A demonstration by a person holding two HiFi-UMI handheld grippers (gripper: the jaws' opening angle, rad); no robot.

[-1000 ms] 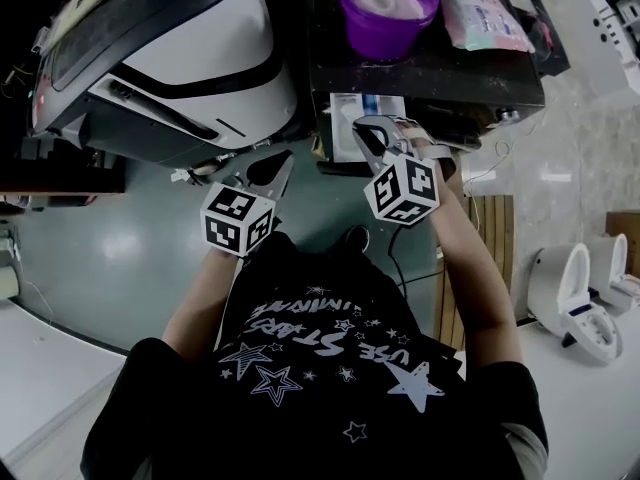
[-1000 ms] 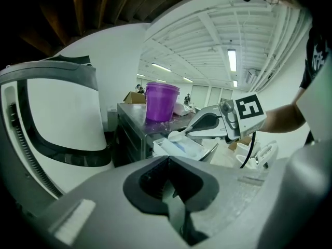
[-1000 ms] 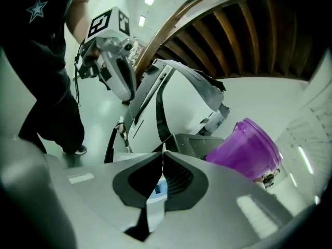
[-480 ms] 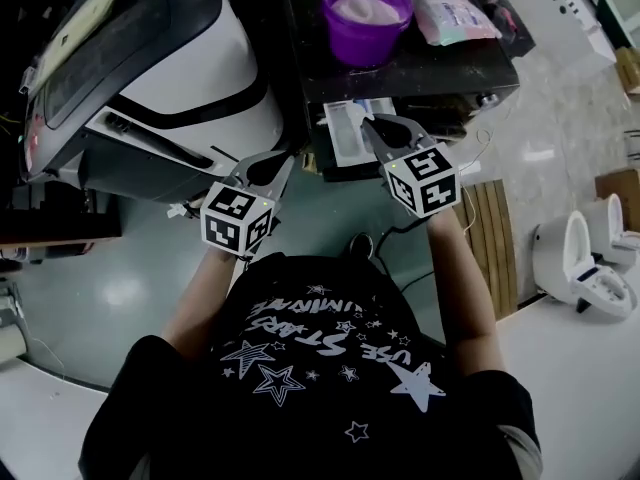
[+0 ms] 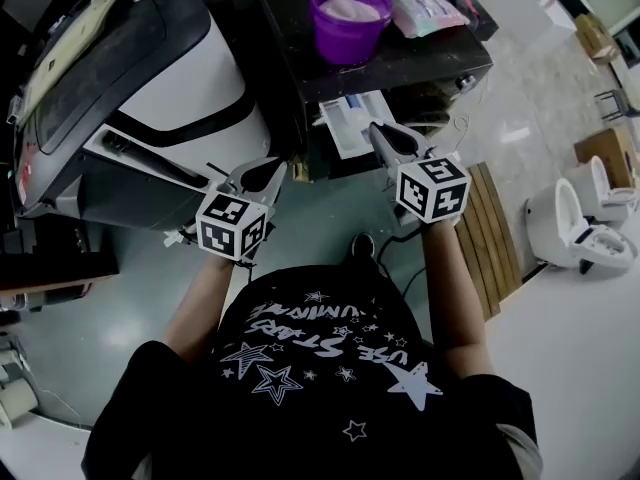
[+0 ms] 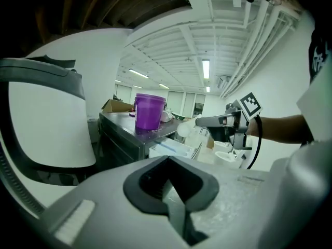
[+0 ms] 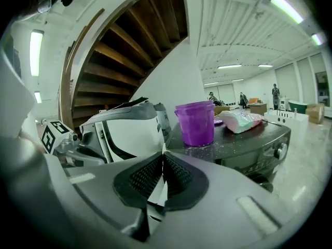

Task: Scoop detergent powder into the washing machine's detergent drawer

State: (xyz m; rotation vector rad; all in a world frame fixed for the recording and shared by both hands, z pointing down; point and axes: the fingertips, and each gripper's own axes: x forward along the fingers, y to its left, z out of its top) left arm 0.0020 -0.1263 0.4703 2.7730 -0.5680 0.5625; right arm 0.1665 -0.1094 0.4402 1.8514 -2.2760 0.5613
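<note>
A purple tub (image 5: 349,13) of white powder stands on the dark washing machine top (image 5: 430,53), beside a detergent bag (image 5: 425,8). Below it the white detergent drawer (image 5: 350,123) is pulled out. My right gripper (image 5: 374,128) hovers at the drawer's right edge, shut on a thin white scoop (image 6: 185,129), whose handle shows between the pads (image 7: 157,188). My left gripper (image 5: 278,166) is lower and to the left, near the washer's front corner, shut with nothing in it. In the left gripper view the tub (image 6: 149,111) and drawer (image 6: 171,148) lie ahead.
A large white and black machine (image 5: 170,78) fills the left. A wooden slatted board (image 5: 495,238) lies on the floor at the right, with a white toilet (image 5: 570,233) beyond it. A cable runs over the floor near my feet.
The head view has swung, so the washer, tub and drawer now sit higher and further left. Both grippers stay in front of the drawer, and the right one still grips the scoop.
</note>
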